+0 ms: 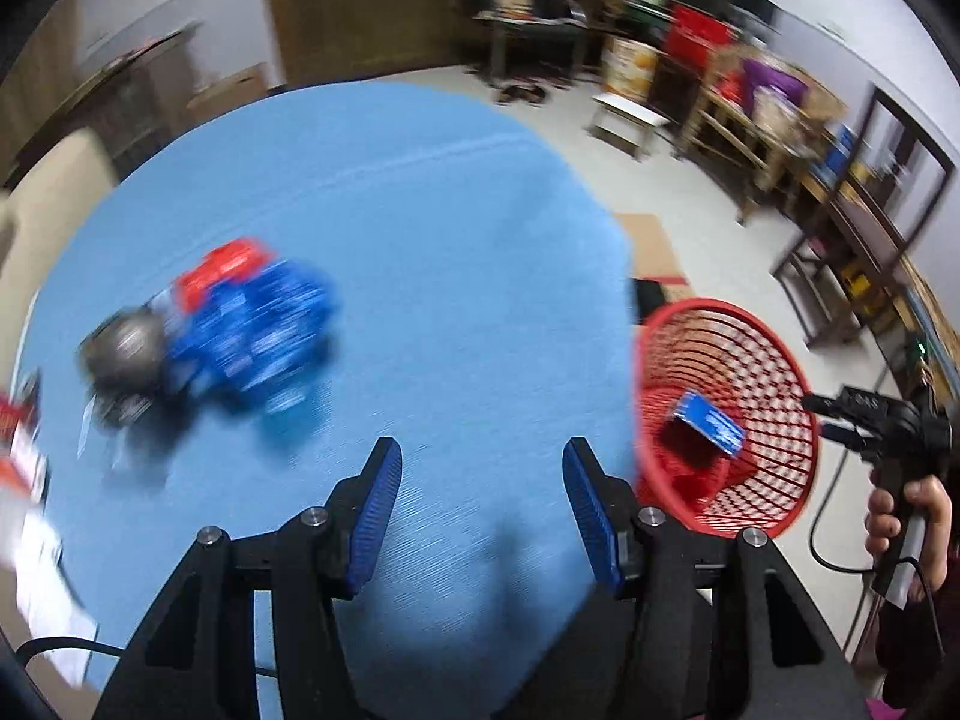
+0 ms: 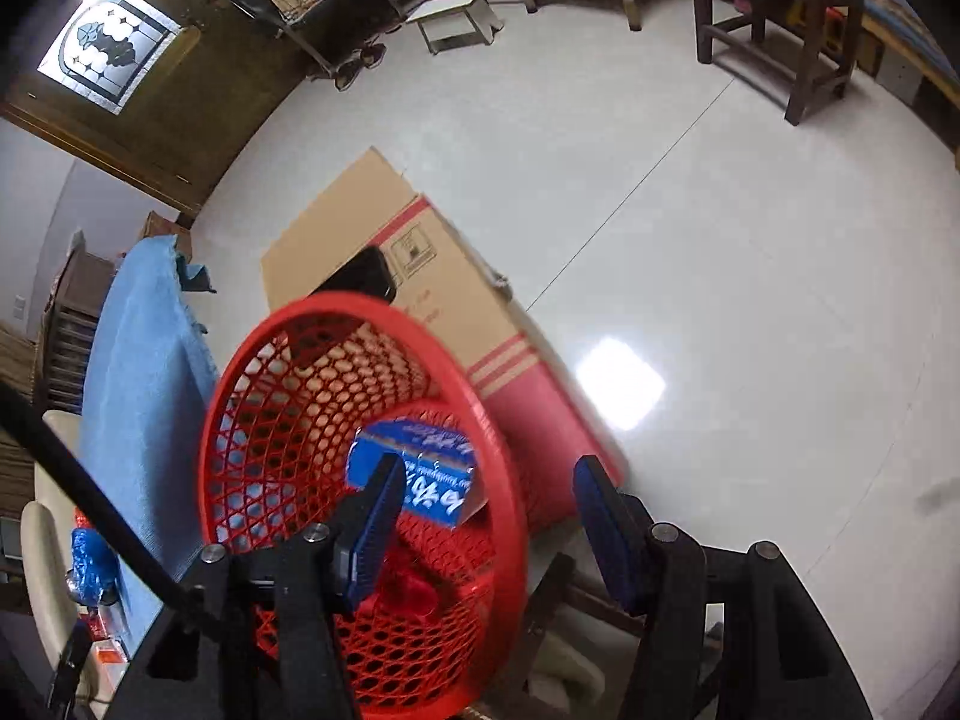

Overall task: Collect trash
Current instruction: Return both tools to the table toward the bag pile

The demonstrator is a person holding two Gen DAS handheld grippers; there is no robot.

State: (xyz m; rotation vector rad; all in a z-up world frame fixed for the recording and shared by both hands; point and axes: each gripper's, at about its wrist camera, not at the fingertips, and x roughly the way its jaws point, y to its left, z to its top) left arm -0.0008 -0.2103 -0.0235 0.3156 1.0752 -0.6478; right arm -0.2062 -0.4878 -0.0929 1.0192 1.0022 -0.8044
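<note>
Blue-clothed table point(image 1: 456, 228) bears a blurred blue-red wrapper pile point(image 1: 240, 324); red basket point(image 1: 726, 420) beside its edge.

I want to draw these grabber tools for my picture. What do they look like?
Each gripper is black, with two flat fingers faced in ribbed blue pads and round silver bolts on the joints. The left gripper and the right gripper look alike. A black cable hangs from the right one's handle.

No words can be read for sure. The blue box point(image 2: 420, 468) in the red basket point(image 2: 252, 384) has white writing, too blurred to read. The cardboard box point(image 2: 444, 276) far behind has a small red sign and faint print.
</note>
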